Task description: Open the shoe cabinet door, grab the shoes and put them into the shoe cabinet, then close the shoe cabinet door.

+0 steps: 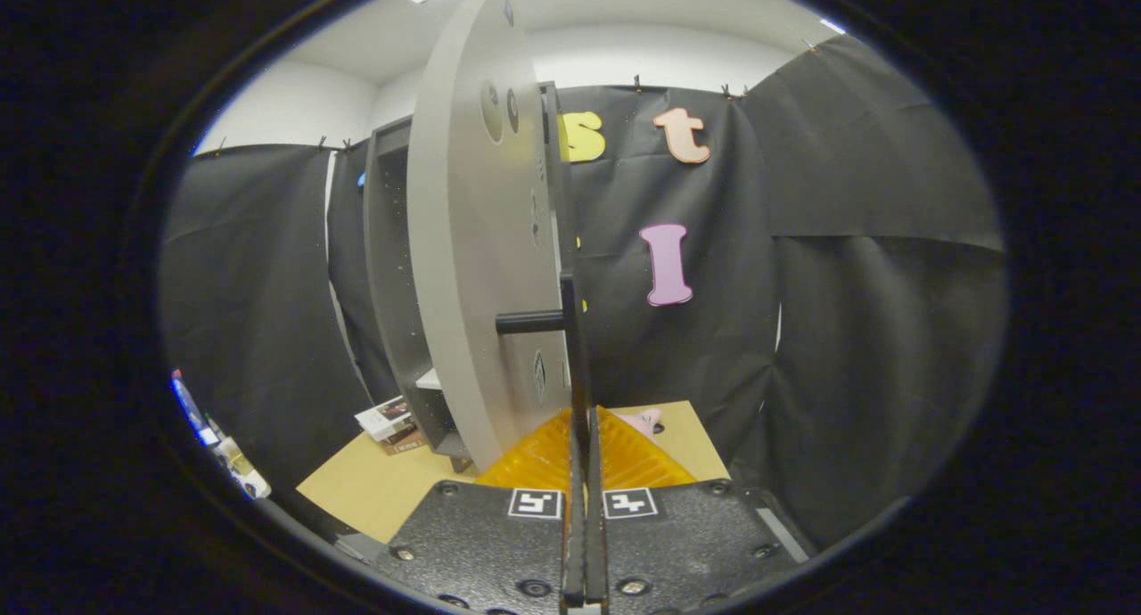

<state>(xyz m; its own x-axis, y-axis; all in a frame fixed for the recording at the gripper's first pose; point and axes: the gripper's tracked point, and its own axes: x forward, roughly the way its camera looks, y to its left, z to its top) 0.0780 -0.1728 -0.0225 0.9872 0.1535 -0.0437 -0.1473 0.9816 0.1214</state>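
— Between our jaws, what do we have?

— We see the gripper (584,437) clenched on the door handle (570,348), a dark upright bar that runs straight up from between the two fingers (624,459). Both press on it from either side, with almost no gap left between them.

— And where does the door sit relative to us?

— We see the shoe cabinet door (472,267) just ahead of the jaws and a little to their left, swung out so that we look along its pale edge. A short dark post joins the handle to the door face.

— The cabinet itself?

— We find the shoe cabinet (388,285) beyond the door, standing on the tabletop (374,486), its dark interior open towards us.

— Any shoes?

— We make out a pink shape (644,421) on the tabletop just beyond the fingers, to their right; we cannot tell whether it is a shoe. Some printed booklets (389,419) lie by the cabinet's foot.
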